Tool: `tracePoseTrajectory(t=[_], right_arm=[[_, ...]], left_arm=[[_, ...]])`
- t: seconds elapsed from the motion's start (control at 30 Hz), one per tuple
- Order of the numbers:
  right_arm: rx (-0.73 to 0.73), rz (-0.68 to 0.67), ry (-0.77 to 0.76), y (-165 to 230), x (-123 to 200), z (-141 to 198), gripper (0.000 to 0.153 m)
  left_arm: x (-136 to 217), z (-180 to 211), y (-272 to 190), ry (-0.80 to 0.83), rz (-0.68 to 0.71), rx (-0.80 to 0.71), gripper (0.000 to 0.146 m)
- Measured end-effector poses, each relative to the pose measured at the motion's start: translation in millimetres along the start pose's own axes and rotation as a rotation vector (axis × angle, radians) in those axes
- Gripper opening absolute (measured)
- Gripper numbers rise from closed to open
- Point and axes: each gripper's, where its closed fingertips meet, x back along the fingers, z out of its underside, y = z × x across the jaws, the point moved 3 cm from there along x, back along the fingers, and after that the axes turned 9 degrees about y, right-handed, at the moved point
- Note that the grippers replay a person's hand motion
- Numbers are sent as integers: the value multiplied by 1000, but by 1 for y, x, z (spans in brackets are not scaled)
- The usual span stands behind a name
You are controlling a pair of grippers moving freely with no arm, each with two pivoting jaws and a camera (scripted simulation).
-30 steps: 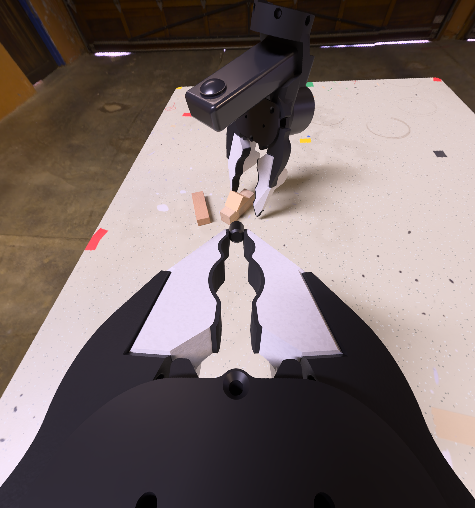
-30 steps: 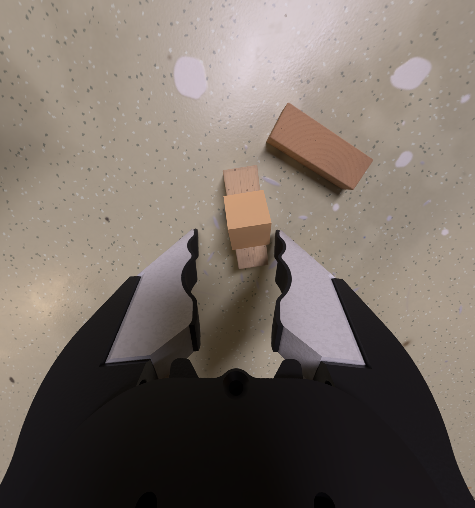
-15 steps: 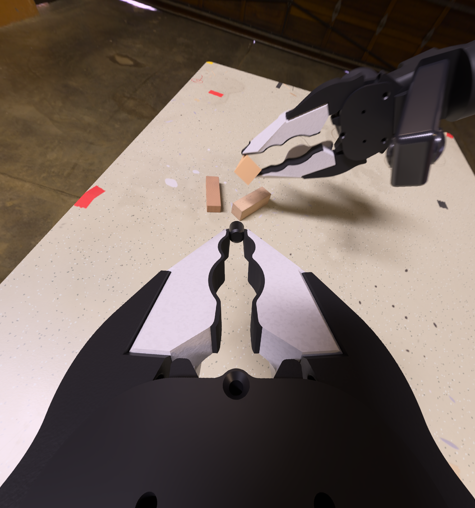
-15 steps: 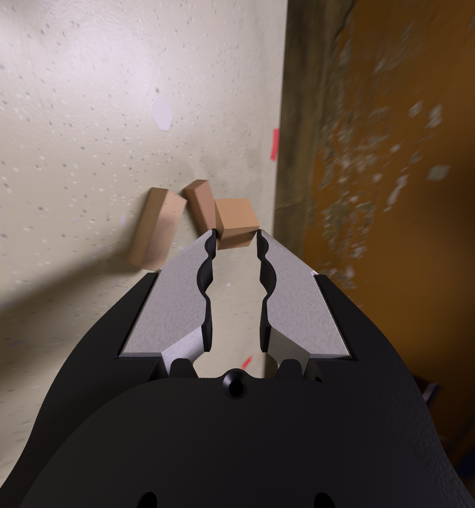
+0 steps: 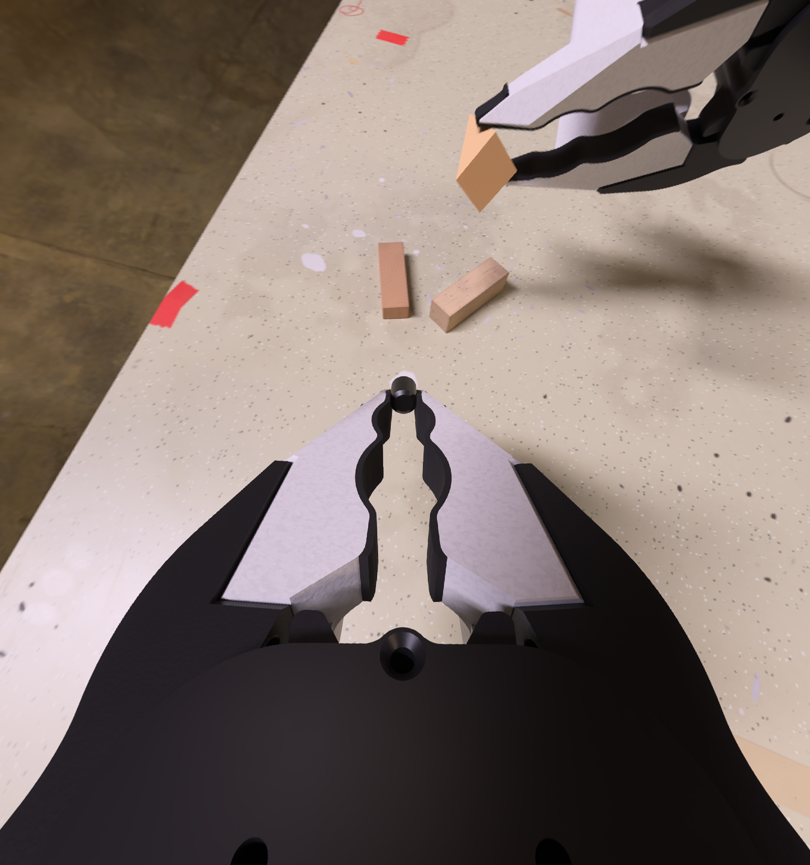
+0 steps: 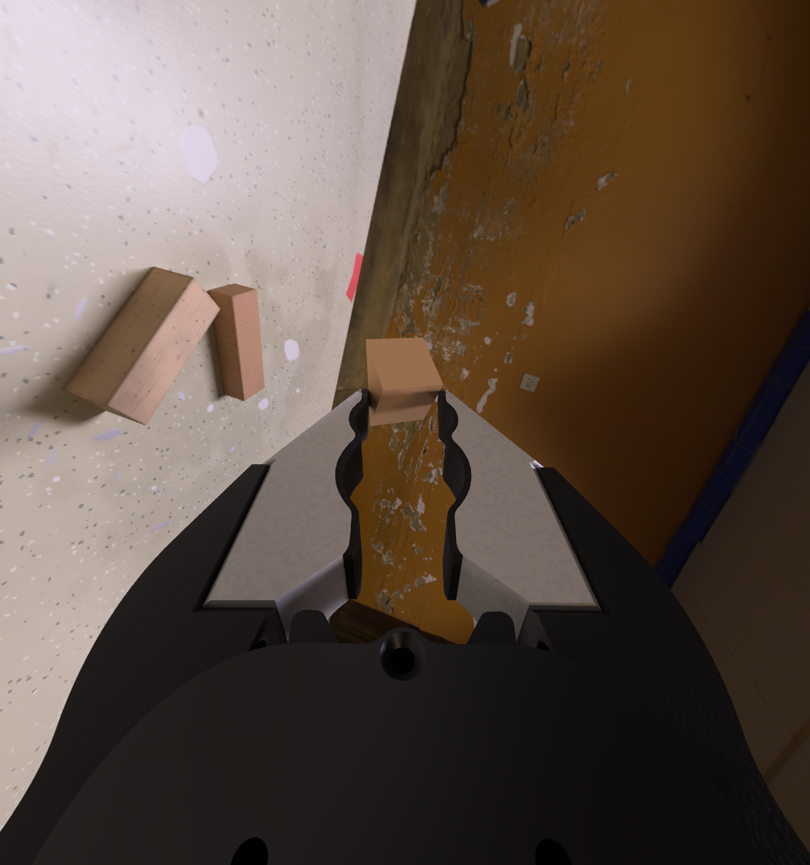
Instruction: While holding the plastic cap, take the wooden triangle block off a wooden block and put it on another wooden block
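My left gripper (image 5: 403, 398) is shut on a small black plastic cap (image 5: 403, 392) at its fingertips, held above the table. My right gripper (image 6: 403, 398) is shut on the orange wooden triangle block (image 6: 400, 374) and holds it in the air, tilted sideways; it also shows in the left wrist view (image 5: 499, 140) at the upper right with the triangle block (image 5: 483, 168). Two wooden blocks lie flat on the table below: a reddish one (image 5: 393, 280) and a paler one (image 5: 468, 294) to its right. In the right wrist view the paler block (image 6: 143, 344) and the reddish block (image 6: 240, 341) lie left of the fingers.
The speckled beige table (image 5: 581, 468) has its left edge close to the blocks, marked by red tape (image 5: 174, 304) and more red tape (image 5: 392, 37) farther off. Beyond the edge is brown floor (image 5: 89, 164). An orange wall (image 6: 627, 234) fills the right wrist view's right side.
My right gripper has lifted the triangle block off the paler block and carried it up and to the right, tilting sideways. My left gripper kept the cap and drew nearer to the blocks.
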Motion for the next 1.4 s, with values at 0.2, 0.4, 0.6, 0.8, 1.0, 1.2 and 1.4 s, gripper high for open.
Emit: tracePoseTrajectory(t=[0.2, 0.4, 0.6, 0.8, 1.0, 1.2, 1.4], right_arm=[[96, -242, -98, 21, -7, -12, 29], [253, -600, -272, 22, -34, -15, 29], [323, -853, -271, 32, -78, -9, 29], [197, -1100, -184, 59, -95, -1, 29], [-82, -1092, -87, 44, -93, 8, 53], [-809, -675, -27, -40, -71, 19, 52], [-1592, -184, -25, -46, -16, 36, 25]], left_arm=[[-7, 0, 2, -21, 53, 57, 9], [-10, 4, -2, 5, 62, 145, 9], [-22, 11, 1, 54, 76, 225, 9], [-37, 9, 8, 67, 73, 236, 9], [-40, 6, 16, 36, 6, 231, 9], [-30, -4, 20, -98, -98, 204, 9], [-23, -6, 26, -170, -251, 153, 9]])
